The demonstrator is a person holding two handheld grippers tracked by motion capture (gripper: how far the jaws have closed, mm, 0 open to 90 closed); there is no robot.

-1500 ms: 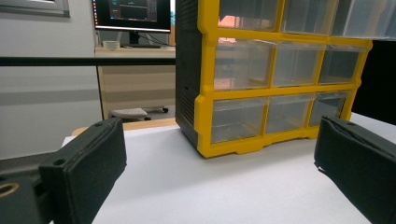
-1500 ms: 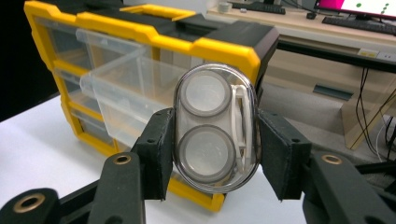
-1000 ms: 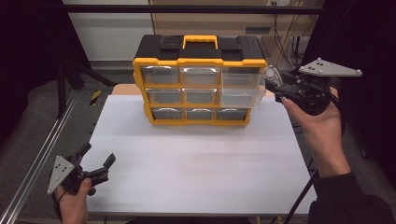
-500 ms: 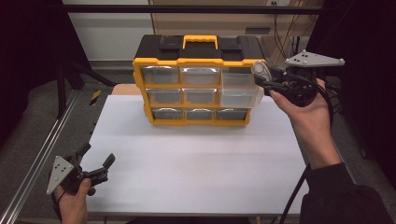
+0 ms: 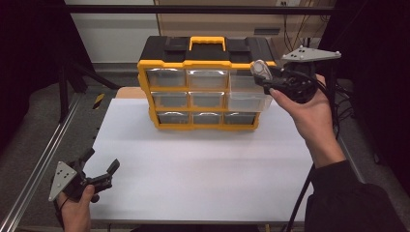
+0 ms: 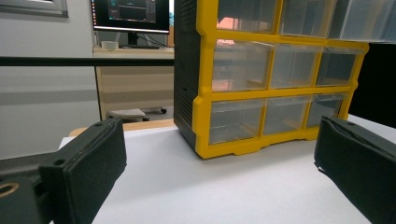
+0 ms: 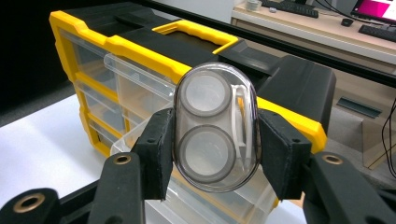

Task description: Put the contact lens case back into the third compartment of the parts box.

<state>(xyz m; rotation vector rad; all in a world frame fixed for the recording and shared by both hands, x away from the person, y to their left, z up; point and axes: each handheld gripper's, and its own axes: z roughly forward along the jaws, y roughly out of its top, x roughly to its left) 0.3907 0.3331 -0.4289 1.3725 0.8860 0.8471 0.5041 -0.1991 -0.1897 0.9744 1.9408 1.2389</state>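
- The left gripper (image 5: 99,176) sits at the near left corner of the white table (image 5: 203,169), held low in a hand; its jaws stand wide apart with nothing between them, as the left gripper view also shows (image 6: 219,177).
- The right gripper (image 7: 212,149) is raised at the far right of the table, jaws clamped on a small clear case (image 7: 215,126).
- The case is see-through plastic, oval in outline and standing on end between the pads. Two round grey-rimmed wells sit one above the other inside it, and a pale white bar runs down its right side.
- In the high view the case (image 5: 261,71) is in the air at the upper right front corner of the drawer box (image 5: 208,48), just above an open drawer (image 5: 247,100).
- That drawer is clear and is pulled partway out of the right column, middle row.
- The drawer box is yellow-framed with a black top and a yellow handle, holding three rows of three clear drawers, and stands at the far edge of the table.
- Beyond it, the right gripper view shows a desk with keyboards (image 7: 299,9).
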